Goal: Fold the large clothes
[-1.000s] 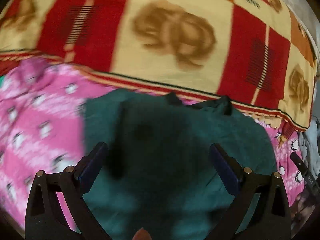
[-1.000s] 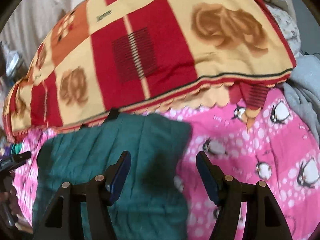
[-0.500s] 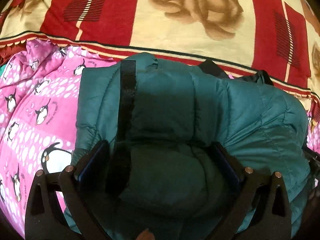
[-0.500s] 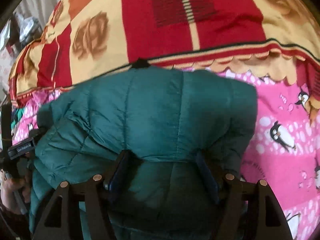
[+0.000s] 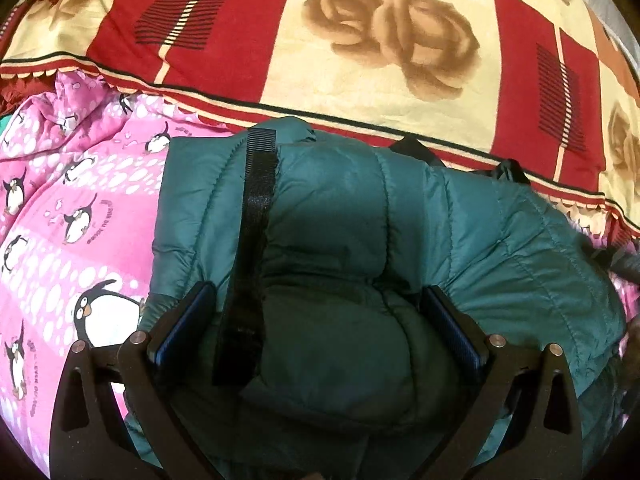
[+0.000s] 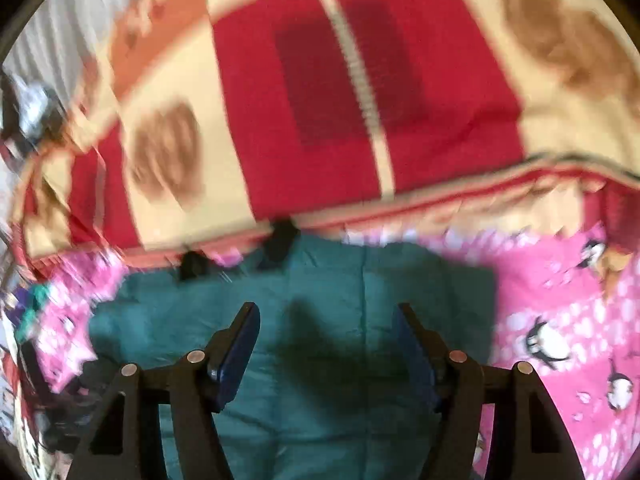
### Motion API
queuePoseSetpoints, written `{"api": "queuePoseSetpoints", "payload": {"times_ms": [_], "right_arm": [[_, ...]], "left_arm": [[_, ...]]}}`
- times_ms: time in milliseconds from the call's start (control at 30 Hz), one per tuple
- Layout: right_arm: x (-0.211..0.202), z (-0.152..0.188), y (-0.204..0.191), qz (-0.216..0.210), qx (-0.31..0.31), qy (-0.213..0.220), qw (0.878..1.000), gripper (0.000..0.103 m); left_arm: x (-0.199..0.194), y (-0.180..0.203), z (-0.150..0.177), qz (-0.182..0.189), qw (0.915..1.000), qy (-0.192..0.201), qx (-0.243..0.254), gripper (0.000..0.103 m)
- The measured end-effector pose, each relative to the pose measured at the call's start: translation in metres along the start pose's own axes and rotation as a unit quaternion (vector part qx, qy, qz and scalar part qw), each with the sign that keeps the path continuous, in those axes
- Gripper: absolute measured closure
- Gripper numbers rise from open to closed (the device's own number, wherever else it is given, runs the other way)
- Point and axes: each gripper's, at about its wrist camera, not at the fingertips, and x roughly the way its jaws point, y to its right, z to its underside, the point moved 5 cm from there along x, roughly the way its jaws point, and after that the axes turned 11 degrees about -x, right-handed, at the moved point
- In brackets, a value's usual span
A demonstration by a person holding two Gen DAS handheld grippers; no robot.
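Left wrist view looked forward along its hand-held gripper, pressed close into the green jacket. Right wrist view sat higher above it, badly blurred. Both shared the jacket, rose blanket ahead, penguin sheet.

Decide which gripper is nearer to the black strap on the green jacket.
Left. The left gripper straddles the bunched green jacket, with the black strap just inside one finger. The right gripper hovers over plain jacket fabric, strap not visible nearby.

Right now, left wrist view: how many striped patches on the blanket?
2. One patch is on the upper-left red square of the blanket, the other patch on the red square at right. More may lie beyond the frame.
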Motion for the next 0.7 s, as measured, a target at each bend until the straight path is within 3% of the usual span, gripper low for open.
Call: {"api": "queuePoseSetpoints", "payload": {"times_ms": [33,167,233,333,367,400,433,467,533,700], "right_arm": [[0.011,0.006,0.0,0.0,0.001,-0.018,1.0,0.036],[-0.012,0.005,-0.007,0.019,0.003,0.003,1.0,0.037],[-0.041,0.003,-0.02,0.014,-0.007,0.044,0.999,0.037],[-0.075,0.013,-0.052,-0.036,-0.023,0.106,0.993,0.036],[-0.075,0.021,-0.062,-0.046,-0.025,0.108,0.993,0.033],[-0.068,0.03,-0.067,-0.049,-0.028,0.098,0.994,0.021],[-0.048,0.042,-0.074,-0.044,-0.042,0.063,0.996,0.015],[-0.03,0.053,-0.078,-0.032,-0.057,0.037,0.997,0.014],[-0.021,0.064,-0.083,-0.009,-0.079,0.059,0.995,0.014],[-0.023,0.065,-0.081,-0.007,-0.079,0.066,0.995,0.014]], "left_arm": [[0.0,-0.001,0.0,0.0,1.0,0.0,0.0,0.0],[0.001,0.0,0.001,-0.004,1.0,0.001,0.003,0.0],[0.001,0.0,0.001,-0.004,1.0,0.001,0.003,0.0],[0.001,0.0,0.001,-0.003,1.0,0.001,0.003,0.0],[0.001,0.0,0.001,-0.004,1.0,0.001,0.003,0.0],[0.001,0.0,0.001,-0.004,1.0,0.001,0.004,0.0],[0.0,0.001,0.001,-0.002,1.0,0.002,0.004,0.0],[-0.001,0.001,0.0,0.0,1.0,0.002,0.004,0.0],[-0.001,0.001,0.0,0.0,1.0,0.001,0.004,0.0],[0.0,0.002,-0.001,-0.003,1.0,-0.002,0.004,0.0]]}}
